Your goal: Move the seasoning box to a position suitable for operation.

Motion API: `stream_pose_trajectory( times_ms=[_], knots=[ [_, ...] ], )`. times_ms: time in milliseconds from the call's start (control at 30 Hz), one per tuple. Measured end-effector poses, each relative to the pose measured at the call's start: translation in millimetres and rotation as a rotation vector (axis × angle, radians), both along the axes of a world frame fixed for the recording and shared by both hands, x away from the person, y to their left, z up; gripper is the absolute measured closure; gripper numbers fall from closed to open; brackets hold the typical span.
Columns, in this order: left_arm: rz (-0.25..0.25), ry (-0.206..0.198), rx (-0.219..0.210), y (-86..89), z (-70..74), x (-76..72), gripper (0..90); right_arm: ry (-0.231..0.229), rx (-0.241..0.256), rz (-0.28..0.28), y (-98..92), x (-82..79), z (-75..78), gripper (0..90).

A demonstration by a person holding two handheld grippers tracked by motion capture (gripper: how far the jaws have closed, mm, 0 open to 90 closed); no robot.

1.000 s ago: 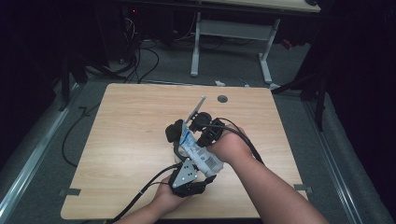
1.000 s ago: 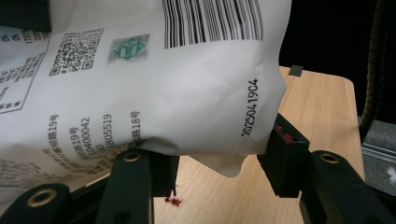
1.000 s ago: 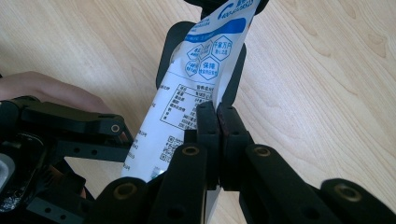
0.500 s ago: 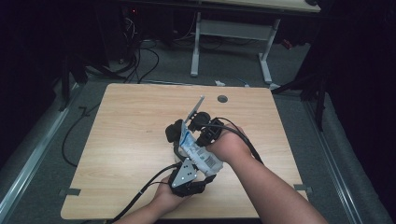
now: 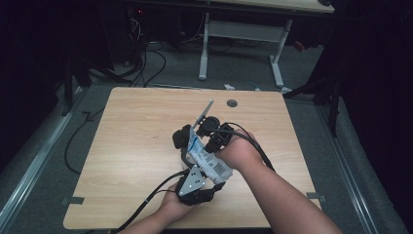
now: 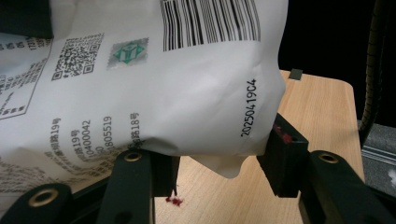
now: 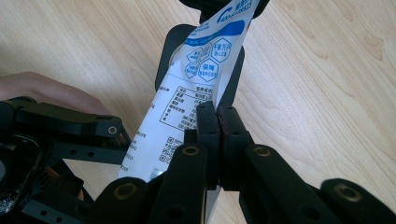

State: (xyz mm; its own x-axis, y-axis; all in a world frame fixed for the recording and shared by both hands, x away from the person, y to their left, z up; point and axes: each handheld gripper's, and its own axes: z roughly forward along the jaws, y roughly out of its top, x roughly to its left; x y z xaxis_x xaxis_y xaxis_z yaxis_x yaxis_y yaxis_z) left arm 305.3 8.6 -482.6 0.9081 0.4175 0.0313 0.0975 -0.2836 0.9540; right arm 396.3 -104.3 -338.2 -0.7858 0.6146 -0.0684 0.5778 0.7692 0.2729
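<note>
Both tongs are pinching the pouch [image 5: 207, 158] above the worktop [image 5: 131, 146]: left tongs [image 6: 219, 163] bracing its base, right tongs [image 7: 217, 140] pressing its edge; best pulling evenly.

Very little has moved over the last second. The right gripper [image 5: 214, 141] has shifted slightly toward the near right of the table [image 5: 126, 146], its hand [image 5: 238, 152] drawing in a touch, and the pouch [image 5: 207, 158] it pinches has tilted a shade with it. The left gripper [image 5: 195, 183] shows no change that can be told.
</note>
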Motion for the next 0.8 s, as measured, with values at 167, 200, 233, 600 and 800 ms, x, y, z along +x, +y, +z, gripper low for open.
stream_pose_trajectory(
  times_ms=[167,200,233,600,800],
  knots=[
    [-0.005,-0.006,0.007,-0.3,-1.5,1.0,53.6,-0.003,-0.003,-0.004,-1.1,-0.9,0.8,89.4],
    [-0.006,-0.006,0.008,-0.5,-1.8,1.0,53.6,-0.004,-0.006,-0.005,-1.4,-1.0,1.0,89.5],
    [-0.007,-0.005,0.007,-0.6,-1.8,1.1,53.6,-0.004,-0.01,-0.005,-1.6,-1.1,1.0,89.5],
    [-0.02,0.003,0.006,-1.2,-1.3,0.6,53.6,0.004,-0.011,-0.013,-2.3,-1.1,-0.7,89.4],
    [-0.024,0.002,0.009,-1.4,-1.0,0.2,53.6,0.006,-0.012,-0.012,-2.9,-1.3,-1.4,89.5]
  ],
)
